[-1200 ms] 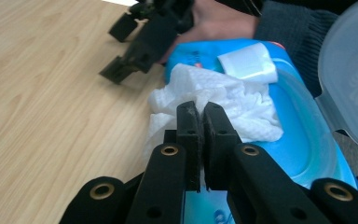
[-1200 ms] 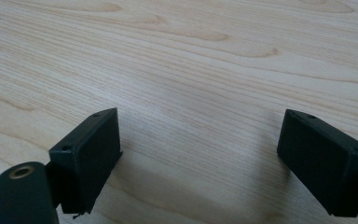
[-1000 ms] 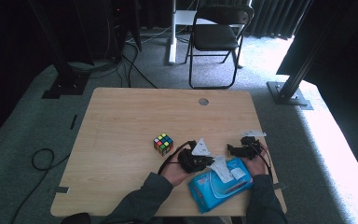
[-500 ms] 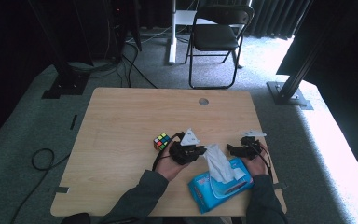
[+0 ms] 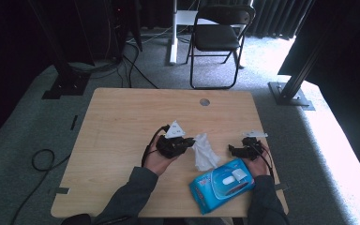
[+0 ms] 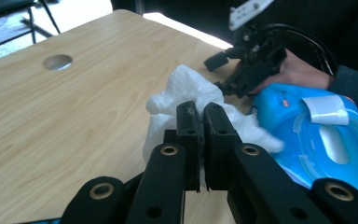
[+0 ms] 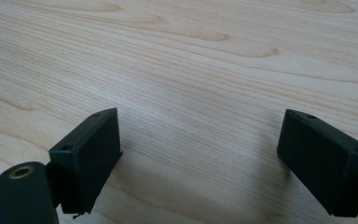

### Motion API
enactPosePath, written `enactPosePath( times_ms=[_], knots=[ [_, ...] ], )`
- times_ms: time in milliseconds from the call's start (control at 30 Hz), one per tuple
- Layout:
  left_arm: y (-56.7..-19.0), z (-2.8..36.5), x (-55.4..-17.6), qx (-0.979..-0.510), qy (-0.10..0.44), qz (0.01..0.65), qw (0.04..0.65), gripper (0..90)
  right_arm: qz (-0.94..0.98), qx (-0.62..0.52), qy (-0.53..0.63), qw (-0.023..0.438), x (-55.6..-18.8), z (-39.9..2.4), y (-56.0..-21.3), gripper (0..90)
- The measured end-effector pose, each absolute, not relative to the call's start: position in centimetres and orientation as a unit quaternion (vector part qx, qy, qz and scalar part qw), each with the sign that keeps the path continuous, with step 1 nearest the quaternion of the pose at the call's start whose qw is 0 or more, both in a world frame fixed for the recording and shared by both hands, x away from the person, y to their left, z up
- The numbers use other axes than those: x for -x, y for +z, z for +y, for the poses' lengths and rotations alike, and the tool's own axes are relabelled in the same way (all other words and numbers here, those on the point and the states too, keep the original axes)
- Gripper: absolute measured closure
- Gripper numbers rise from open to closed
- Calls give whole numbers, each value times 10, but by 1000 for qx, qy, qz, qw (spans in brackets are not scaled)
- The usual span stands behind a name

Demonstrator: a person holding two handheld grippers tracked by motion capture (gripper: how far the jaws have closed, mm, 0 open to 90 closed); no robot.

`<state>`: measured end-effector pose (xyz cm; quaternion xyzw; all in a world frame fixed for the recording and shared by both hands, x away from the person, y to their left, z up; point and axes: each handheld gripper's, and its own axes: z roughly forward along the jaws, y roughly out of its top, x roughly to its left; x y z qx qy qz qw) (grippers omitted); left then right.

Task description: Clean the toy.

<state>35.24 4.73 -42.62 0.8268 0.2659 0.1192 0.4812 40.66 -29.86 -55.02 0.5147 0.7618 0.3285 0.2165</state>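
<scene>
The left gripper (image 6: 196, 122) had its fingers closed on a white wipe (image 5: 205, 151) held over the bench (image 5: 122, 122), just left of the blue pack (image 5: 221, 184), nearer than the right gripper (image 5: 236, 151), whose fingers stood wide, empty.

1. Bench (image 5: 122, 140): pale wood-grain top, smooth, matt.
2. Wipe (image 6: 186, 88): white, soft, crumpled cloth-like sheet.
3. Wipes pack (image 5: 220, 185): glossy blue plastic film, white plastic flap.
4. Left gripper (image 6: 198, 116): matt black plastic fingers, brass-coloured pivot rings.
5. Right gripper (image 7: 198, 140): same matt black plastic.
6. Chair (image 5: 218, 40): dark metal frame.
</scene>
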Motion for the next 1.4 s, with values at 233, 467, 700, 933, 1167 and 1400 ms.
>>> enactPosePath(
  times_ms=[233, 467, 700, 933, 1167, 1400],
  knots=[
    [-424, 69, -356, -815, 131, 287, 485, 867, 762, -515, 328, 217, -407, -299, -550, 130],
    [-426, 89, -360, -809, 139, 308, 481, 867, 762, -515, 328, 217, -407, -299, -550, 130],
    [-422, 112, -364, -801, 156, 325, 479, 864, 762, -515, 328, 217, -406, -299, -550, 130],
    [-416, 138, -367, -787, 171, 348, 479, 863, 761, -515, 328, 217, -406, -298, -550, 130],
    [-415, 164, -368, -777, 185, 373, 472, 863, 761, -515, 328, 217, -406, -298, -550, 130],
    [-415, 180, -369, -766, 196, 392, 471, 861, 761, -515, 328, 217, -406, -298, -550, 130]
  ],
)
